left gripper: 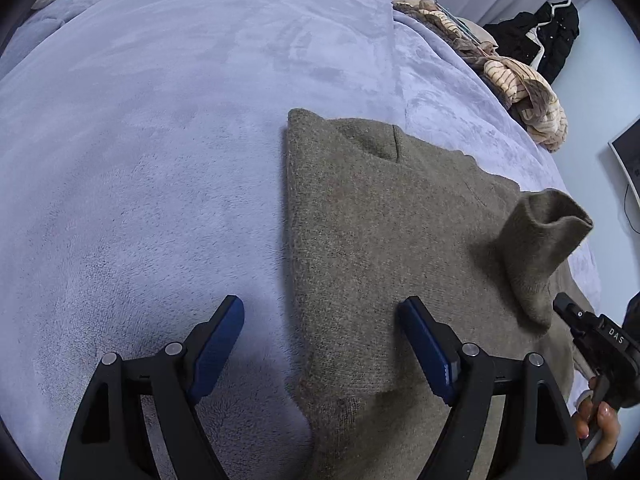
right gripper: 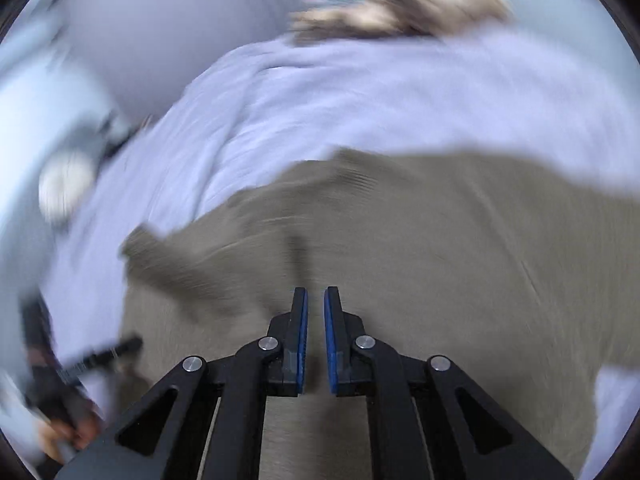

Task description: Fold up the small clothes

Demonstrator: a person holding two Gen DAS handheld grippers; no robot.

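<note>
While the left tongs [left gripper: 320, 328] gape over the olive sweater [left gripper: 384, 248], the right tongs [right gripper: 316, 300] are clenched empty

Fuzzy matt olive-brown knit sweater [left gripper: 360, 248], plush velvety lavender bed blanket [left gripper: 160, 140], matt black plastic left gripper [left gripper: 320, 344] with blue rubbery pads and shiny metal pins, ribbed beige striped knitwear pile [left gripper: 532, 96]

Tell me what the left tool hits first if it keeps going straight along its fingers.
Most likely the left folded edge of the olive-brown knit sweater, which lies between the open fingers of the left tool, with the lavender fleece blanket just beside it. Depth is unclear through the fisheye lens.
</note>
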